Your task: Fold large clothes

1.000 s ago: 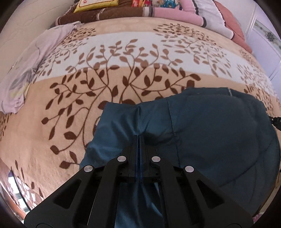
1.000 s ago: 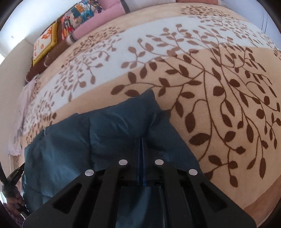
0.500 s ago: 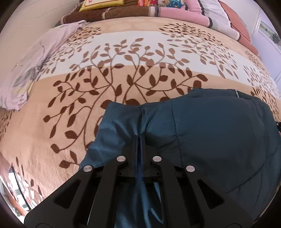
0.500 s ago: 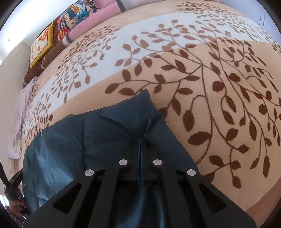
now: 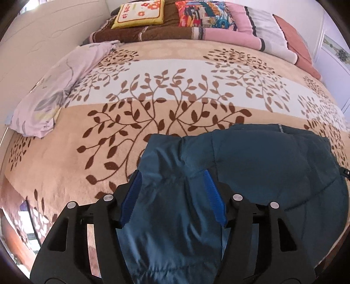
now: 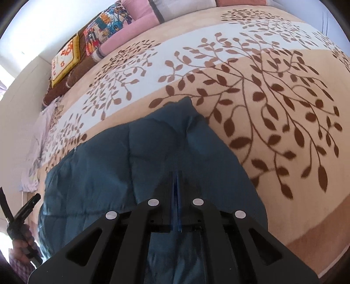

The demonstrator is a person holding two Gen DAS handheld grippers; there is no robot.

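- Nearest the left wrist lens, my left gripper stands with its jaws spread wide, the blue pads well apart on either side of a fold of the teal padded jacket; the cloth runs between them and below, and neither pad presses on it.
- Nearest the right wrist lens, my right gripper has its jaws drawn in to a thin slit, pinching a ridge of the same jacket; the fabric puckers up just ahead of the fingertips.
- Both tools point forward and down at the bed, low over the garment — the left at its left side, the right at its right corner.
- At the lower left edge of the right wrist view, my left hand wraps the black handle of the other tool, just beside the jacket's far edge.
- The jacket lies in a rounded heap on the near part of the leaf-patterned blanket, with a short zipper end showing at its far rim.
- Farther off, at the blanket's left edge, a pale lilac garment lies crumpled and well apart from the jacket.
- At the head of the bed, a yellow flowered cushion rests on a brown blanket, beside a cartoon-print pillow and pink bedding — all against the white wall.
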